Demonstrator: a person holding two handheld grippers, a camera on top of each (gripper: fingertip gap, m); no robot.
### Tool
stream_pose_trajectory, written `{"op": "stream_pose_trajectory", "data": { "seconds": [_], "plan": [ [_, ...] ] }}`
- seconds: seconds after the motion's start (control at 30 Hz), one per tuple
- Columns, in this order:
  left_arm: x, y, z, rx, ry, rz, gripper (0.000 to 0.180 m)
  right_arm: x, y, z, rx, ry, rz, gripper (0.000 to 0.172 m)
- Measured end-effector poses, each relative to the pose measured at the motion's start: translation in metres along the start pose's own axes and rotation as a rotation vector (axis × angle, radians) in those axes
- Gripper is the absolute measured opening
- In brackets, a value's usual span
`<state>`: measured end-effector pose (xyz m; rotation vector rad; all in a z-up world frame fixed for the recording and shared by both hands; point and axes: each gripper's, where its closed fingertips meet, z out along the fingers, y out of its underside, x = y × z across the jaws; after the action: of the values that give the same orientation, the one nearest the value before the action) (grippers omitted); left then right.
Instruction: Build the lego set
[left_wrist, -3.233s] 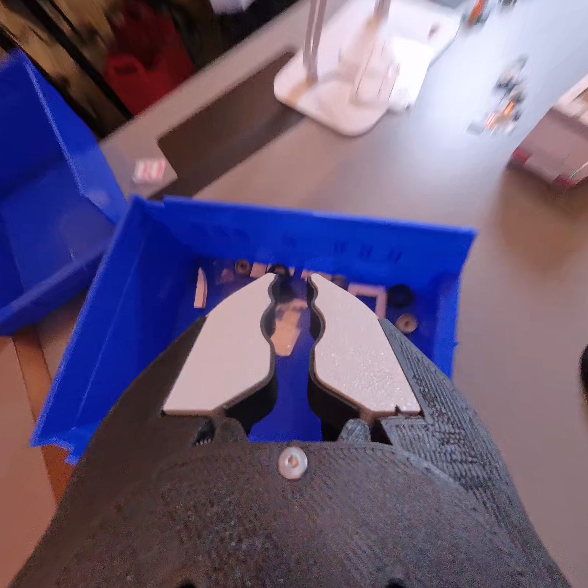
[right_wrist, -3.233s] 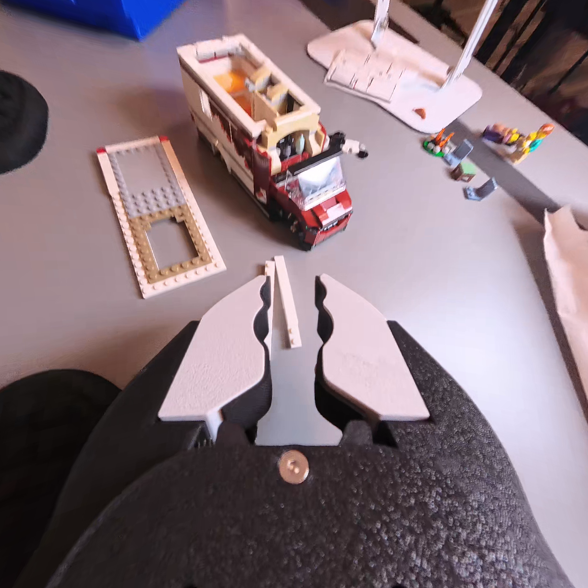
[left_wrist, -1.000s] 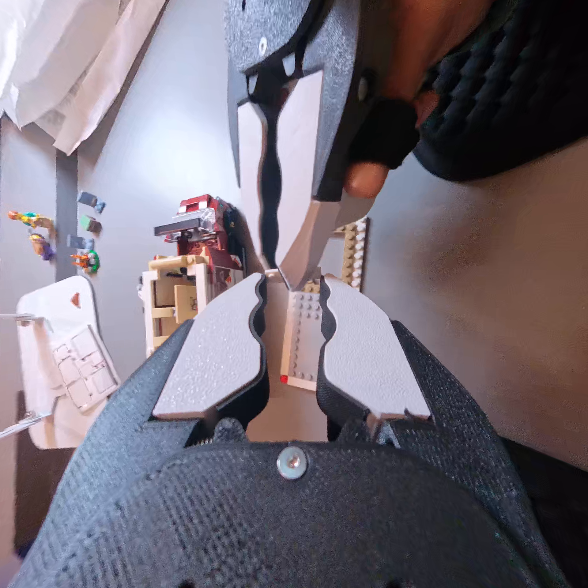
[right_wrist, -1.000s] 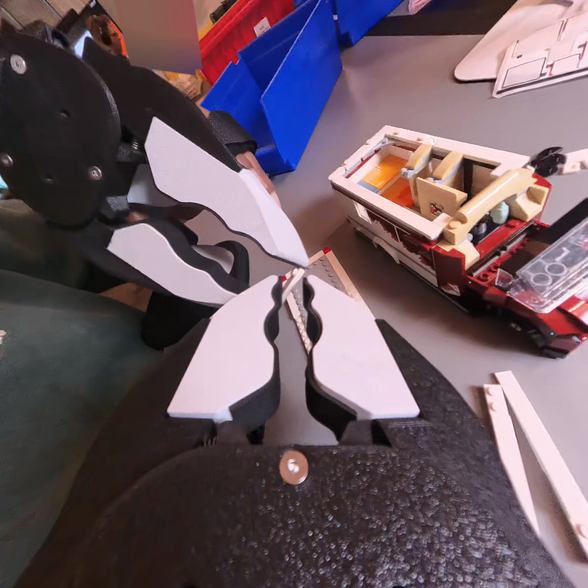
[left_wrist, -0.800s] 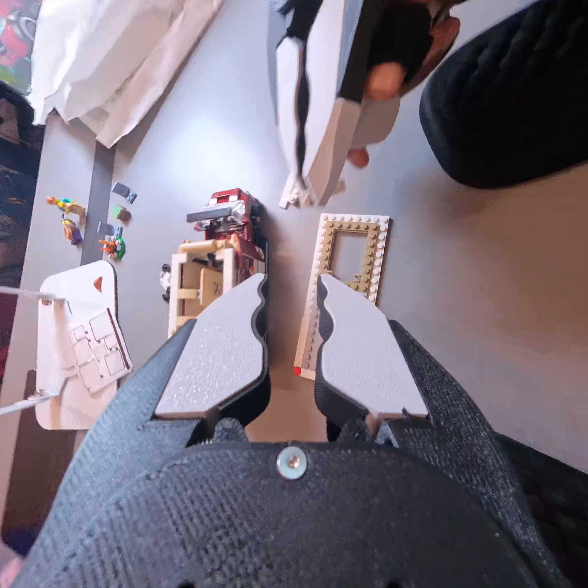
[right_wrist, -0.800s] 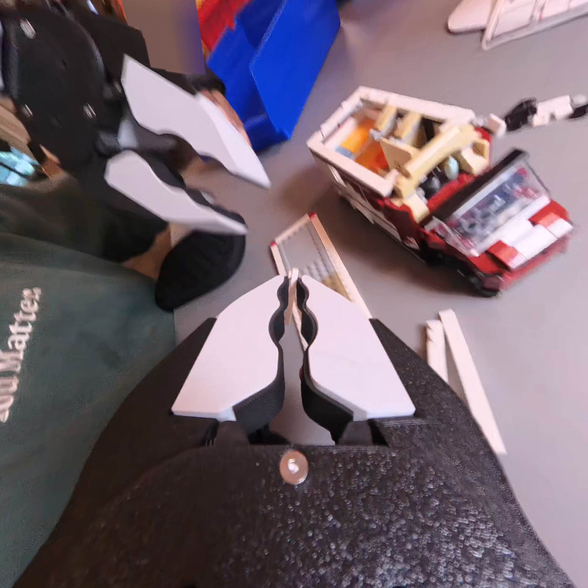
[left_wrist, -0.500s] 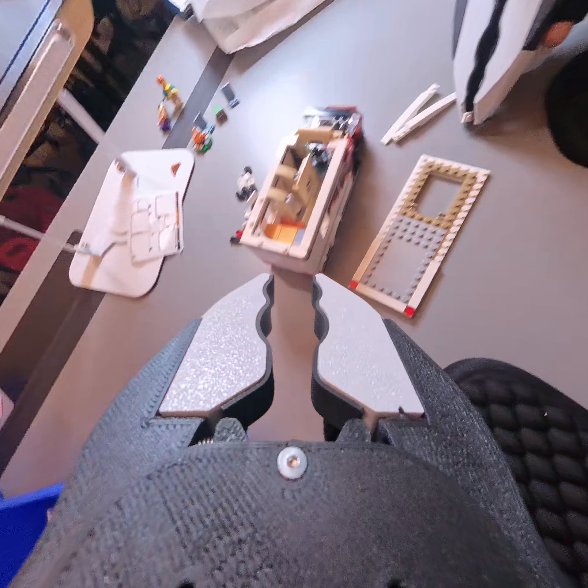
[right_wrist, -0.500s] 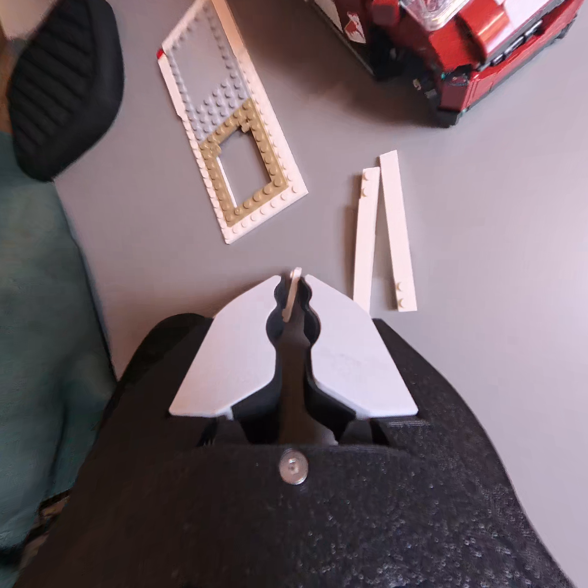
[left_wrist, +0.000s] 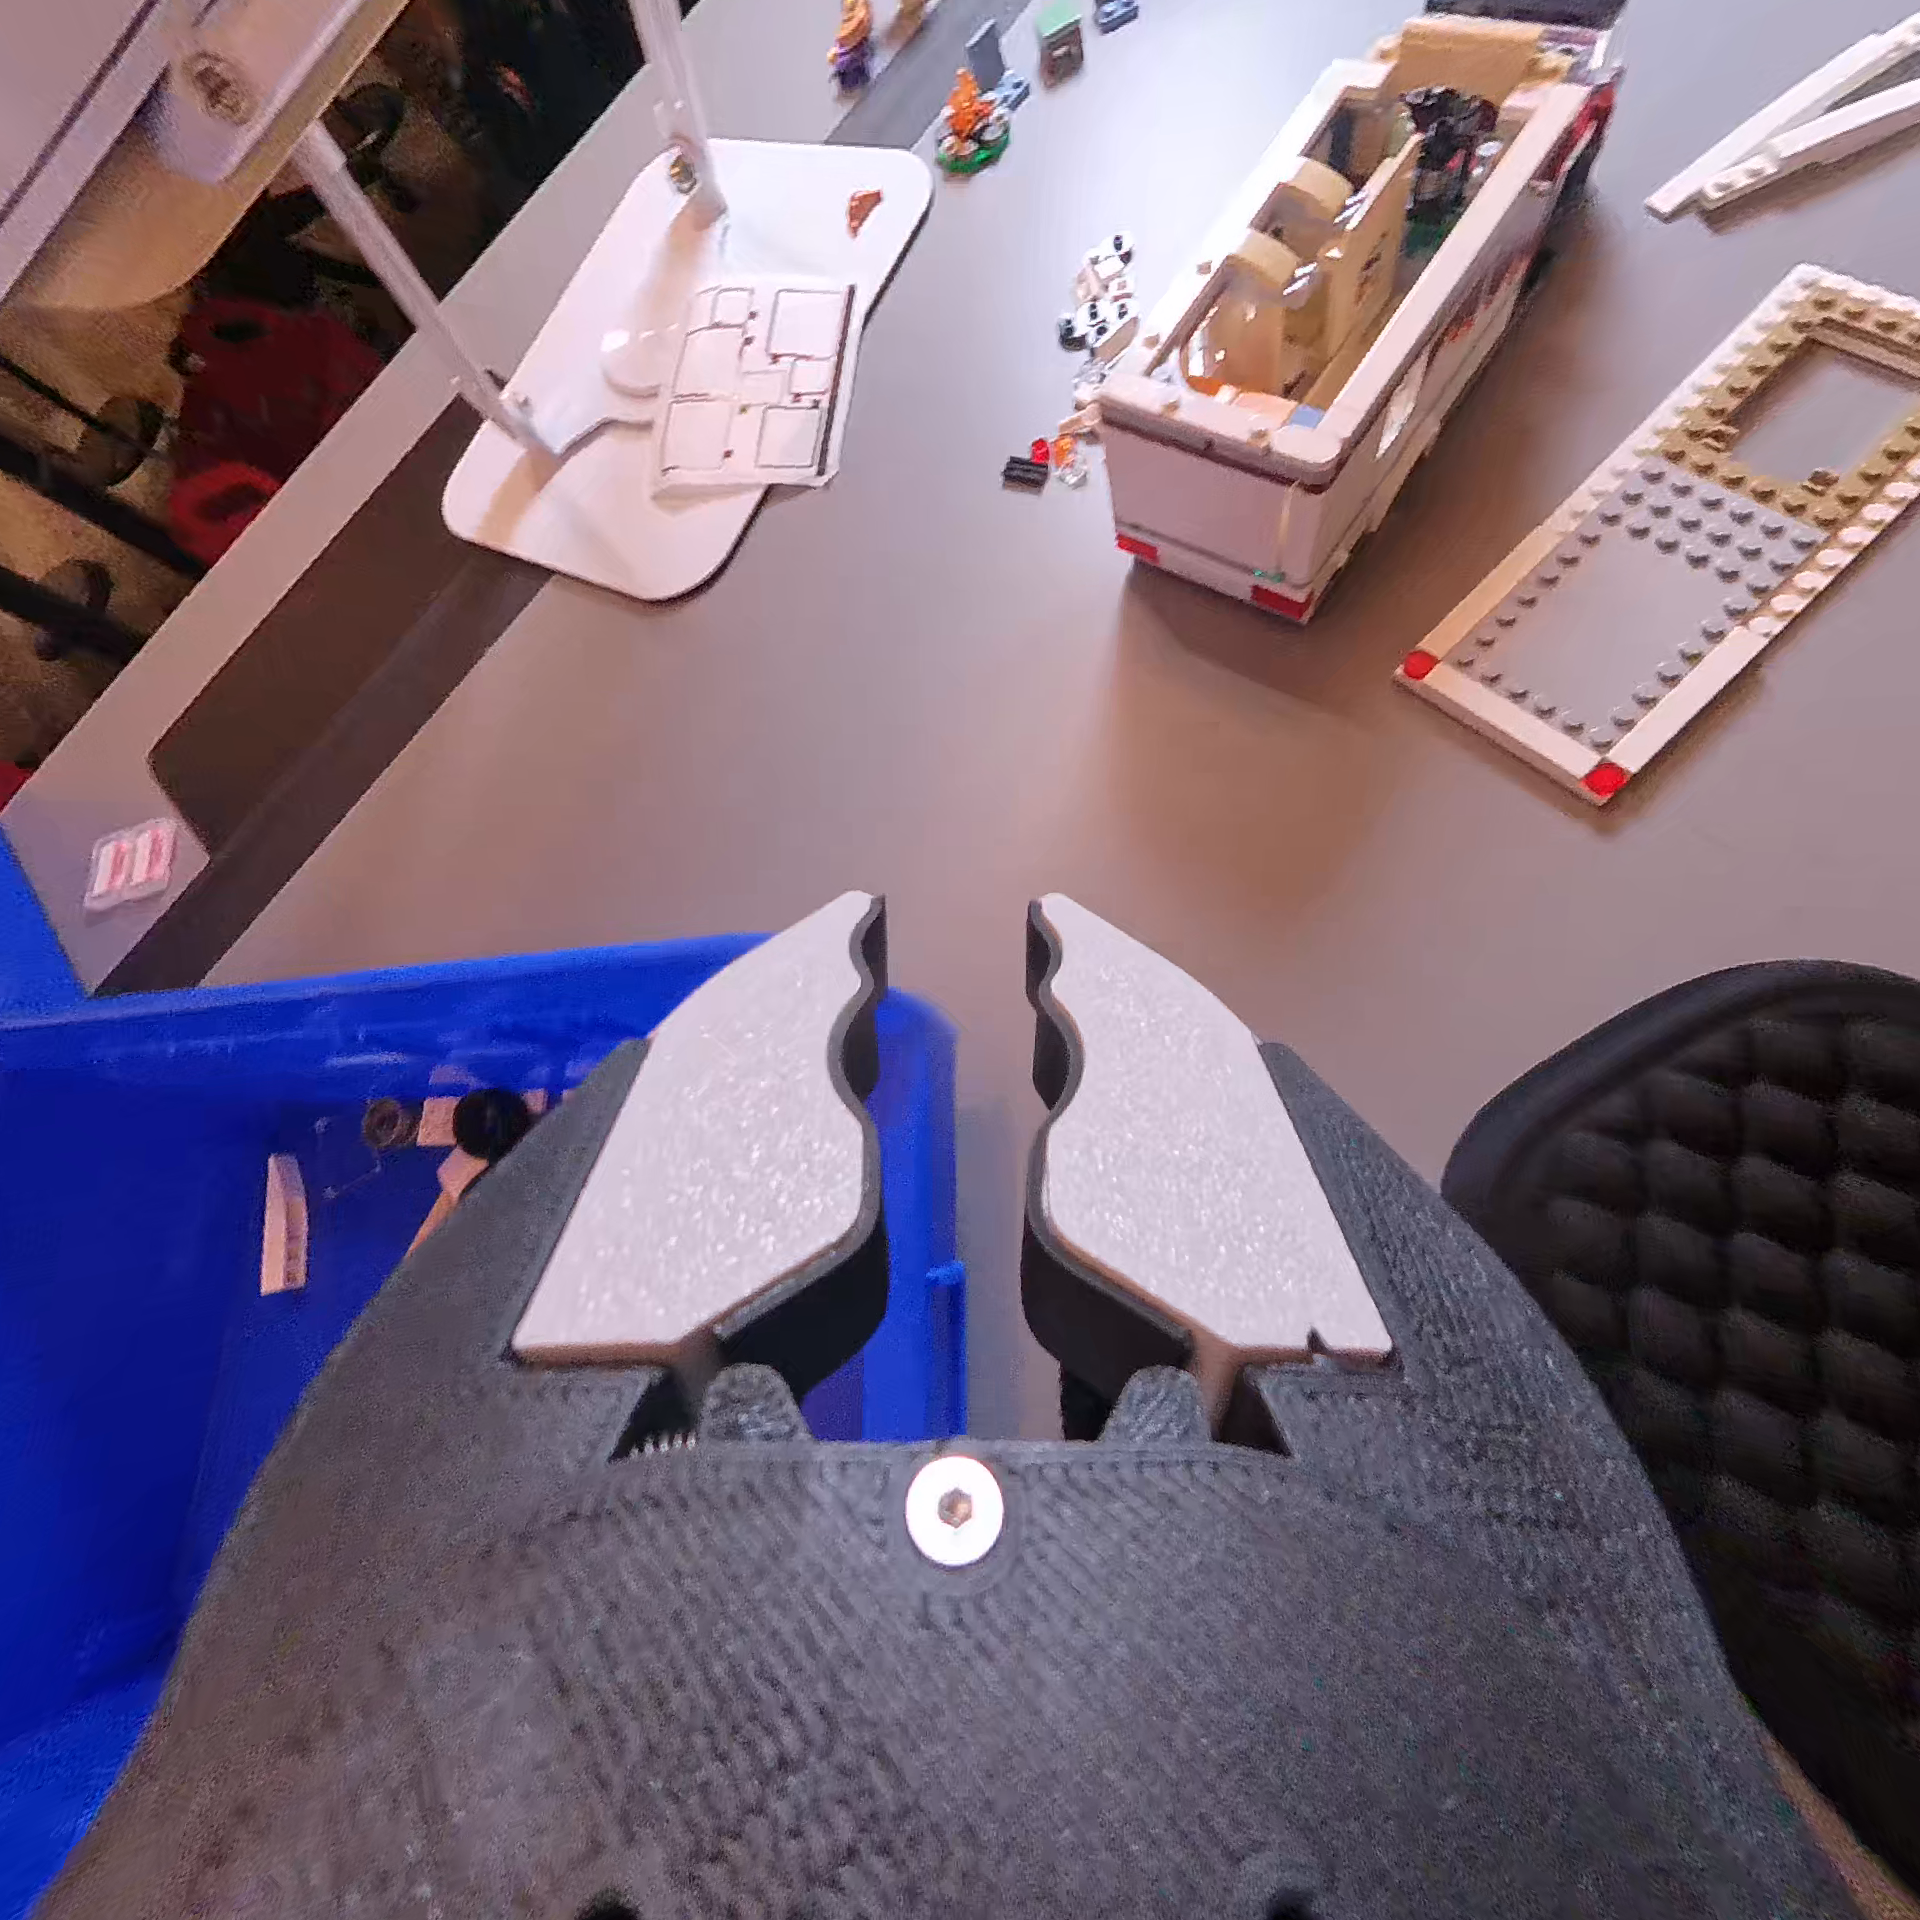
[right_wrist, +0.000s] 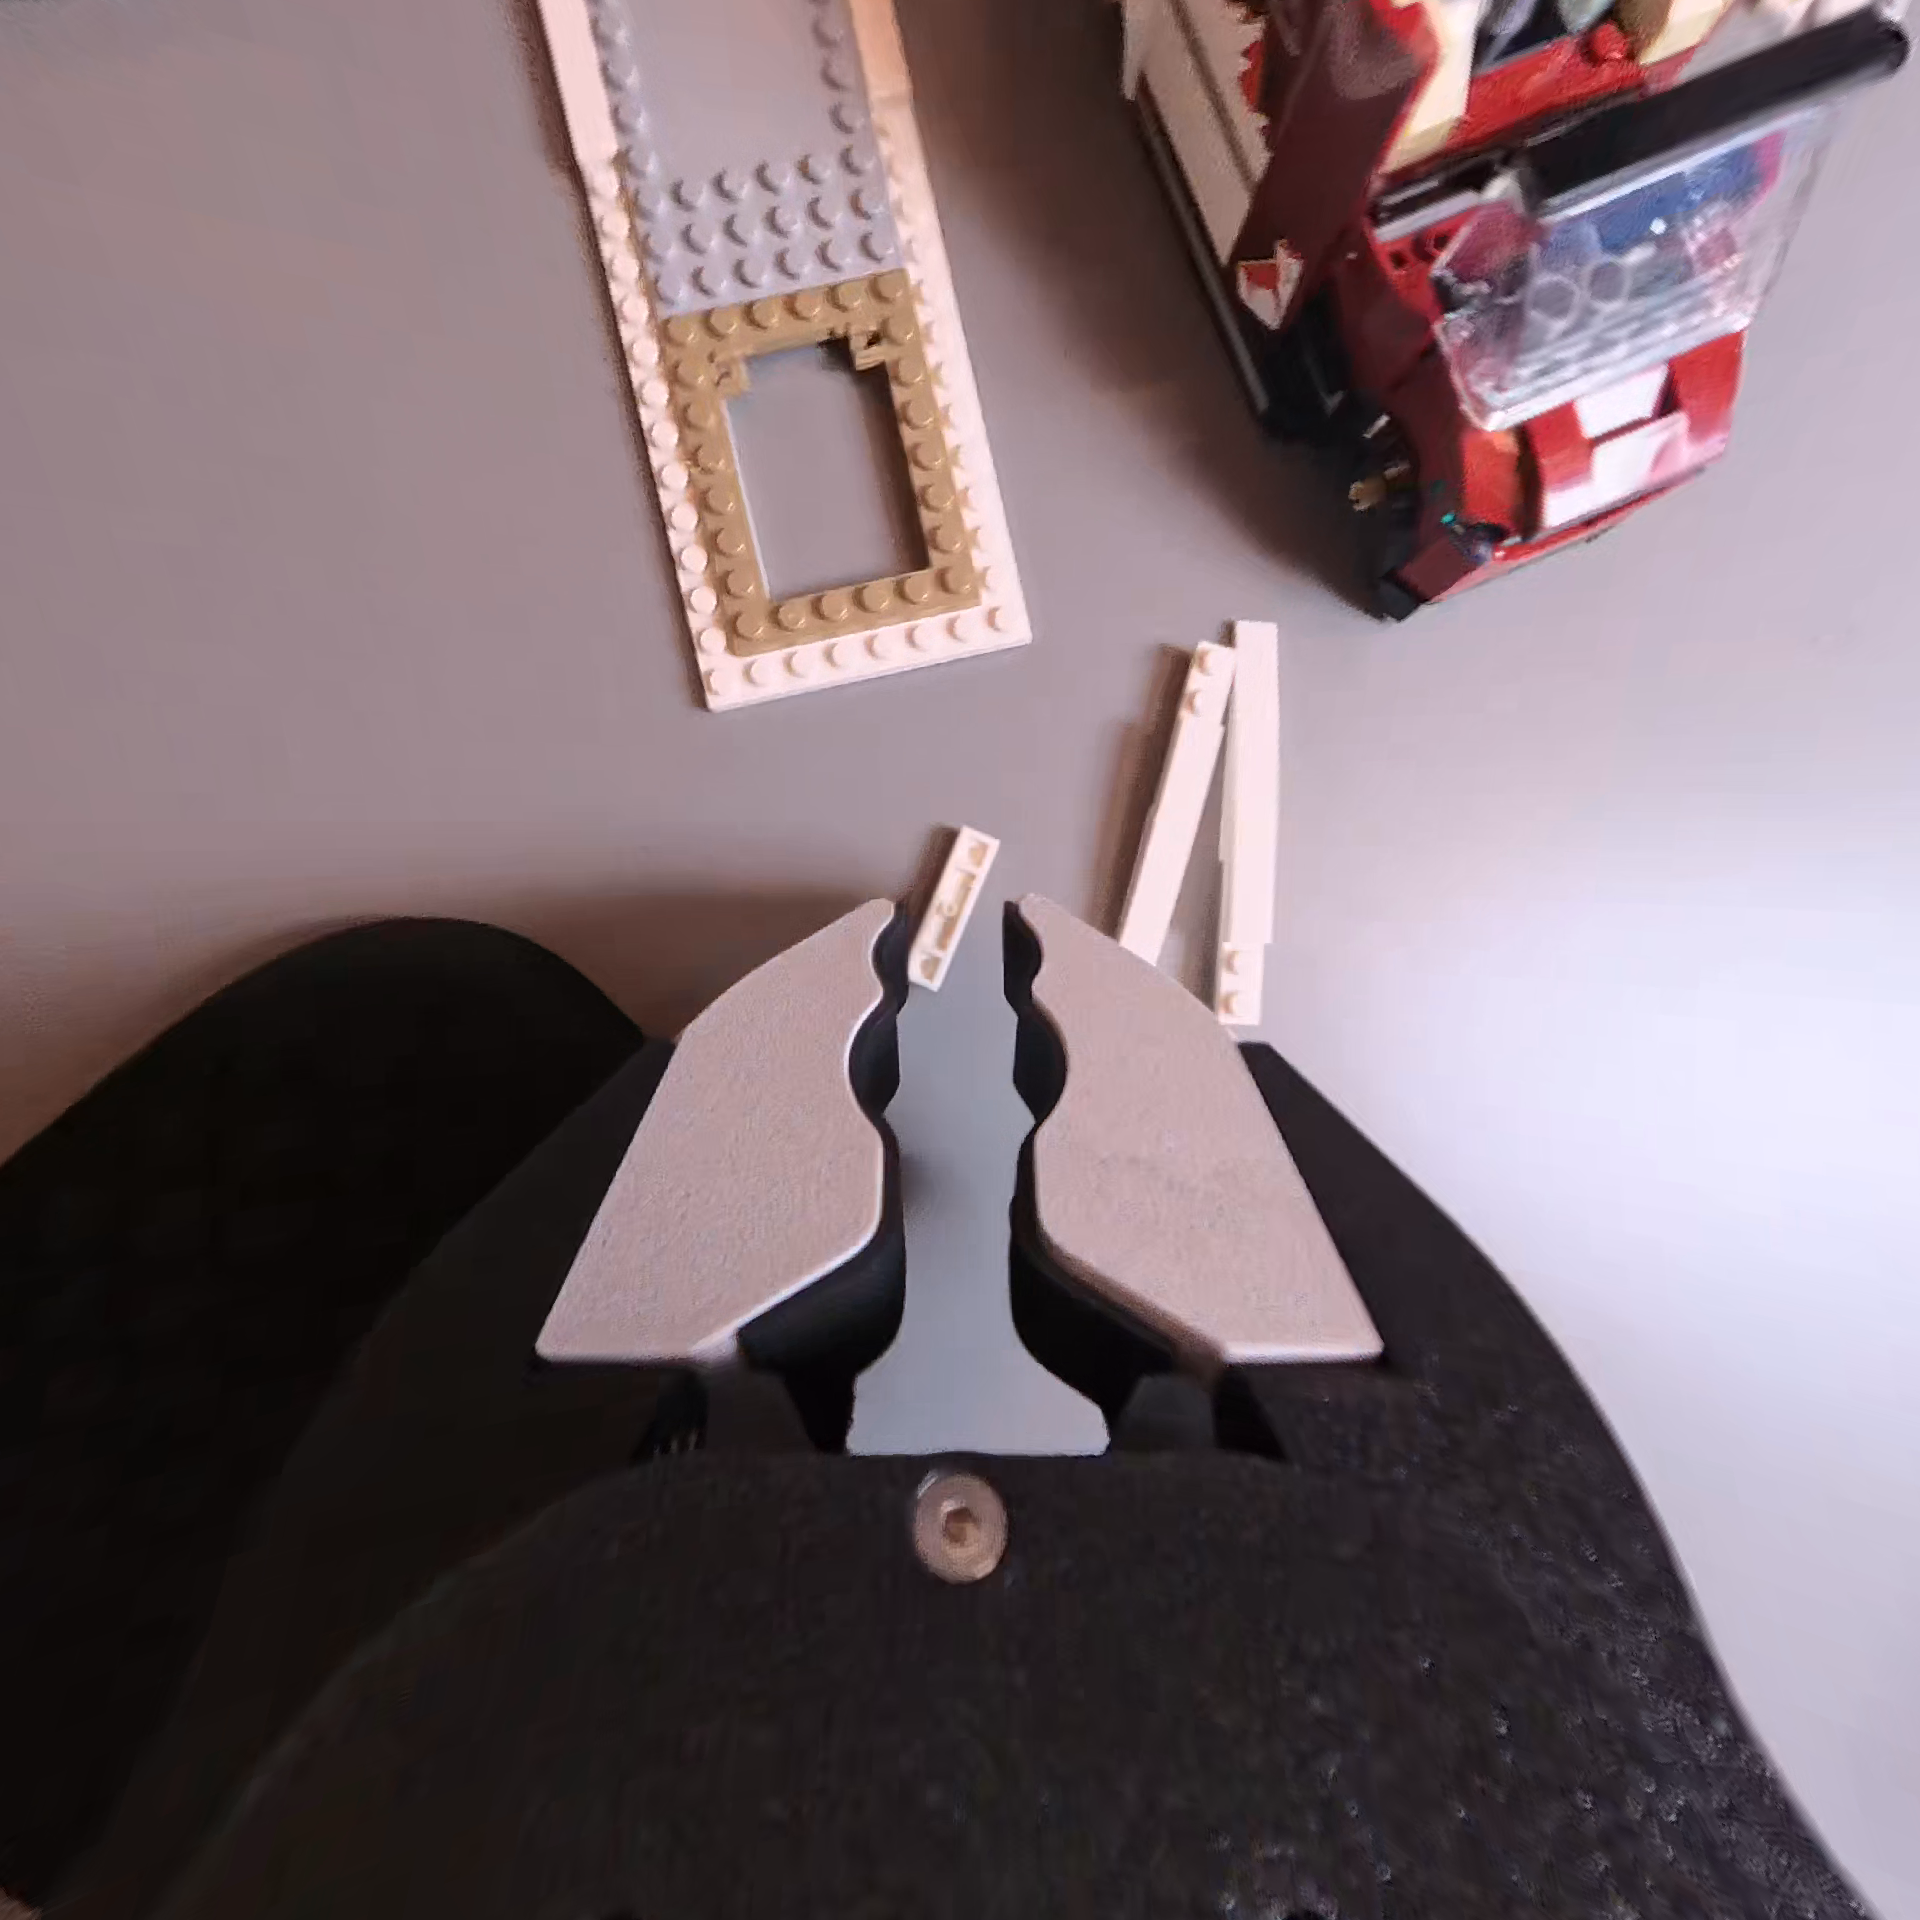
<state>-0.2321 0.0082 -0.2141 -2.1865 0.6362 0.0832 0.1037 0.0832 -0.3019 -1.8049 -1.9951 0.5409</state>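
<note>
Small white studded plastic plate at right hand-held gripper tips, hugging its left finger, clear gap to the other; long axis roughly along the fingers, on grey surface. Left hand-held gripper spread, empty, over blue plastic bin edge, farther off.

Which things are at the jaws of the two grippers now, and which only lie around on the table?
At the jaws:
right gripper, open, small white piece between them, unclamped
left gripper, open, by blue bin

Lying around:
two long white strips
studded plate
toy van
white stand base
</note>
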Motion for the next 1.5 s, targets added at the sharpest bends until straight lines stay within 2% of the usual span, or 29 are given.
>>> {"op": "stream_pose_trajectory", "data": {
  "seconds": [0.1,0.17,0.27,0.33,0.43,0.47,0.57,0.67,0.77,0.83,0.93,1.1,1.23,1.33,1.5],
  "plan": [
    [-0.005,0.007,-0.005,0.007,-0.015,-0.035,0.025,-0.008,0.006,0.004,-0.015,0.051,-0.081,0.018],
    [-0.001,0.009,-0.005,0.013,-0.001,-0.045,0.024,-0.008,0.008,0.009,-0.016,0.071,-0.06,0.017],
    [0.014,0.004,-0.002,0.035,0.033,-0.022,0.024,-0.004,0.009,0.01,-0.014,0.057,0.0,0.004],
    [0.03,-0.003,0.002,0.058,0.075,0.001,0.024,-0.012,0.005,0.009,0.019,-0.029,0.052,0.004],
    [0.052,-0.011,0.01,0.07,0.12,0.053,0.024,-0.026,-0.002,0.004,0.084,-0.25,0.232,0.004],
    [0.058,-0.013,0.014,0.071,0.135,0.064,0.024,-0.02,0.0,0.005,0.085,-0.25,0.271,0.005],
    [0.068,-0.014,0.023,0.066,0.163,0.074,0.024,-0.005,0.008,0.005,0.058,-0.165,0.269,0.019],
    [0.068,-0.013,0.026,0.058,0.167,0.073,0.024,0.008,0.01,0.0,0.046,-0.045,0.198,0.019],
    [0.062,-0.011,0.023,0.058,0.152,0.064,0.023,0.011,0.004,-0.005,0.1,0.042,0.079,0.015],
    [0.052,-0.011,0.018,0.064,0.121,0.061,0.023,0.008,-0.001,-0.006,0.124,0.064,0.018,0.014],
    [0.022,-0.008,0.004,0.061,0.033,0.021,0.022,0.006,-0.002,0.0,0.108,0.062,0.022,0.012],
    [-0.073,0.009,-0.038,0.034,-0.197,-0.143,0.02,0.012,0.004,0.009,0.056,0.069,0.055,0.007],
    [-0.139,0.04,-0.059,-0.073,-0.311,-0.235,0.02,0.023,0.008,0.008,0.036,0.118,0.088,0.003],
    [-0.161,0.068,-0.047,-0.205,-0.261,-0.27,0.023,0.026,0.003,0.004,0.096,0.12,0.128,0.004],
    [-0.154,0.121,-0.005,-0.495,-0.02,-0.212,0.038,0.034,-0.008,-0.009,0.196,0.161,0.16,0.007]
  ]
}}
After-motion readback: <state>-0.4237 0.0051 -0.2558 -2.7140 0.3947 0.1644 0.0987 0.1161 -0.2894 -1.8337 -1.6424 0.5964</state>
